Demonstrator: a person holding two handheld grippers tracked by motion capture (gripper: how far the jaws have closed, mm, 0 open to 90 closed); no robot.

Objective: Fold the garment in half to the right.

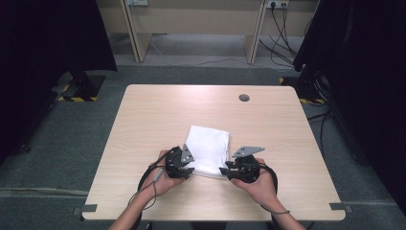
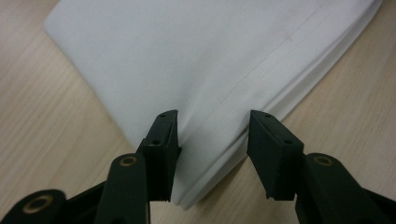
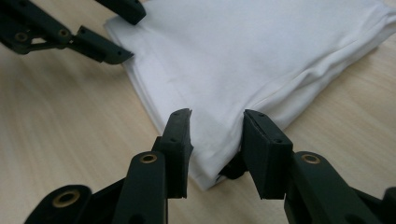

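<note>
Cloth (image 1: 208, 147), white and folded into a thick stack of layers, lies flat on the wooden table (image 1: 143, 120), a little nearer the person than the table's middle. Each gripper sits at one of its near corners: the left gripper (image 1: 189, 170) at the near left corner, the right gripper (image 1: 224, 170) at the near right one. In the left gripper view the jaws stand apart with that corner (image 2: 212, 158) lying between them, and the pads are not pressing on the fabric. The right gripper view shows the same, its jaws parted around the other corner (image 3: 217, 149) with nothing pinched, and the left gripper's fingers (image 3: 100, 49) sit at the far edge of that picture.

The main risk I see is an uneven grasp. The layers at the corner edge are loose, so jaws closing from here may catch only the upper sheets, and the stack would then fan open or slide apart when moved. A jaw could also push the corner ahead of itself and crumple the neat fold. If one side bites before the other, the cloth would probably twist on the smooth table.
</note>
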